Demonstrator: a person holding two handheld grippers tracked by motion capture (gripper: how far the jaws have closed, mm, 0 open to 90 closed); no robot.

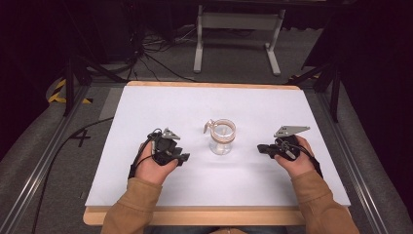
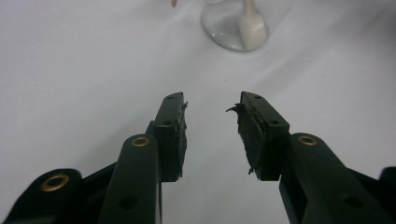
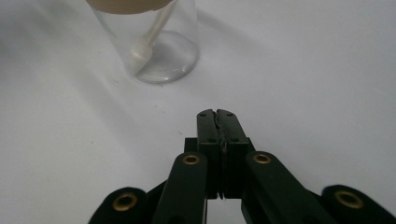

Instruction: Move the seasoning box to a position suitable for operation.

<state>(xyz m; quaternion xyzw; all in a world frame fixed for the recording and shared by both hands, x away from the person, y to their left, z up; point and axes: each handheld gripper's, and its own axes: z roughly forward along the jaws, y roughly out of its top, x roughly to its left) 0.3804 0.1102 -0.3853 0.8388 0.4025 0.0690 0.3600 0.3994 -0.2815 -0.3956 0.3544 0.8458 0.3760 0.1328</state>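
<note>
Two grippers, left (image 1: 182,157) and right (image 1: 262,148), flanking unlabelled glass jar (image 1: 222,138).

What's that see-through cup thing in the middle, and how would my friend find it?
Look at the big white table. Near its middle, between the left claw and the right claw, stands a small clear glass jar. It has a tan band around its rim and a small white spoon inside.

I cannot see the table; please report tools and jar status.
Left tool open, empty. Right tool shut, empty. Glass jar upright between them, untouched, small spoon inside. Nothing in the way.
</note>
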